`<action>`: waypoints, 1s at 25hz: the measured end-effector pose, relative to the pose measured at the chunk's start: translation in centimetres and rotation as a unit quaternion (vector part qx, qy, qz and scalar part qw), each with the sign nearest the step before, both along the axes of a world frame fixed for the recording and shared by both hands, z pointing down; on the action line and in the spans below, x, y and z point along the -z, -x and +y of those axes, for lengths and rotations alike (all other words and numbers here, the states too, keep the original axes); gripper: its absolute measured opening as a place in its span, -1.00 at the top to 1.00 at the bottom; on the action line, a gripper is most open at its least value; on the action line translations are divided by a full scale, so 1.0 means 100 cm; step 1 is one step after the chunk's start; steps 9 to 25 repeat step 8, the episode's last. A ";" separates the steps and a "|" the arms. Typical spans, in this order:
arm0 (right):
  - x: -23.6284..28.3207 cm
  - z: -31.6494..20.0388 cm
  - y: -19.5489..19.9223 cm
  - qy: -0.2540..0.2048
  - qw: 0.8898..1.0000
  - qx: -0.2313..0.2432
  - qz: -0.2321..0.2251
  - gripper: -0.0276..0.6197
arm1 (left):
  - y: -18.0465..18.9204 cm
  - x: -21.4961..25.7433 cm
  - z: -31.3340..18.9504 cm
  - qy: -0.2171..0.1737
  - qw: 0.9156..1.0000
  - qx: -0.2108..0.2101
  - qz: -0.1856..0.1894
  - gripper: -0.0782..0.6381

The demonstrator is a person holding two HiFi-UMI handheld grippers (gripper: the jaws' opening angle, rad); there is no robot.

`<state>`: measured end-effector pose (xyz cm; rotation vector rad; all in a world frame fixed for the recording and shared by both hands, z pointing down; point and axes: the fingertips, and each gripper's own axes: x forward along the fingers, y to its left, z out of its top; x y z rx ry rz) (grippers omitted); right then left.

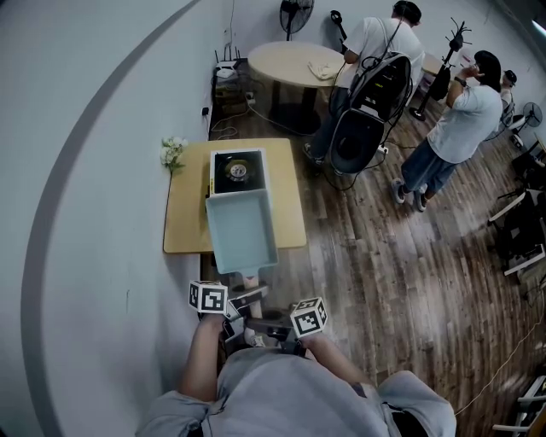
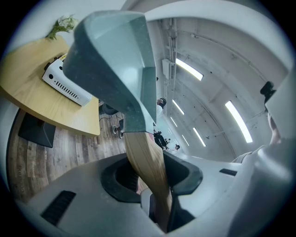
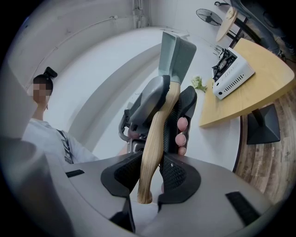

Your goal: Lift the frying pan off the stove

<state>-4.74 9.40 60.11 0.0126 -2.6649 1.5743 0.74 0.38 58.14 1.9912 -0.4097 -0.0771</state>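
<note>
A rectangular pale-teal frying pan (image 1: pixel 241 232) with a wooden handle (image 1: pixel 251 280) hangs in the air over the near edge of the small wooden table (image 1: pixel 186 230). It is clear of the white portable stove (image 1: pixel 238 171), which stands further back on that table. Both grippers hold the handle. My left gripper (image 2: pixel 155 185) is shut on the handle (image 2: pixel 144 162) nearer the pan (image 2: pixel 115 60). My right gripper (image 3: pixel 150 178) is shut on the handle's end (image 3: pixel 152 148), behind the left gripper (image 3: pixel 157 99). From the head view, the left gripper (image 1: pixel 241 300) sits ahead of the right gripper (image 1: pixel 271 328).
A curved white wall (image 1: pixel 94 171) runs along the left. White flowers (image 1: pixel 173 152) sit at the table's far left corner. Further back are a round table (image 1: pixel 294 61), a black chair (image 1: pixel 363 128), two standing people (image 1: pixel 456 128) and a fan (image 1: pixel 296 13). Wooden floor (image 1: pixel 401 290) lies to the right.
</note>
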 end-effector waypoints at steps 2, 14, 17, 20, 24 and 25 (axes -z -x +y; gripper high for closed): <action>0.001 0.002 -0.003 0.000 1.000 0.001 -0.001 0.60 | -0.002 0.000 0.002 0.000 1.000 0.001 -0.003 0.43; 0.005 0.007 -0.010 -0.001 1.000 0.003 -0.002 0.60 | -0.009 0.002 0.006 0.001 1.000 0.003 -0.007 0.43; 0.005 0.007 -0.010 -0.001 1.000 0.003 -0.002 0.60 | -0.009 0.002 0.006 0.001 1.000 0.003 -0.007 0.43; 0.005 0.007 -0.010 -0.001 1.000 0.003 -0.002 0.60 | -0.009 0.002 0.006 0.001 1.000 0.003 -0.007 0.43; 0.005 0.007 -0.010 -0.001 1.000 0.003 -0.002 0.60 | -0.009 0.002 0.006 0.001 1.000 0.003 -0.007 0.43; 0.005 0.007 -0.010 -0.001 1.000 0.003 -0.002 0.60 | -0.009 0.002 0.006 0.001 1.000 0.003 -0.007 0.43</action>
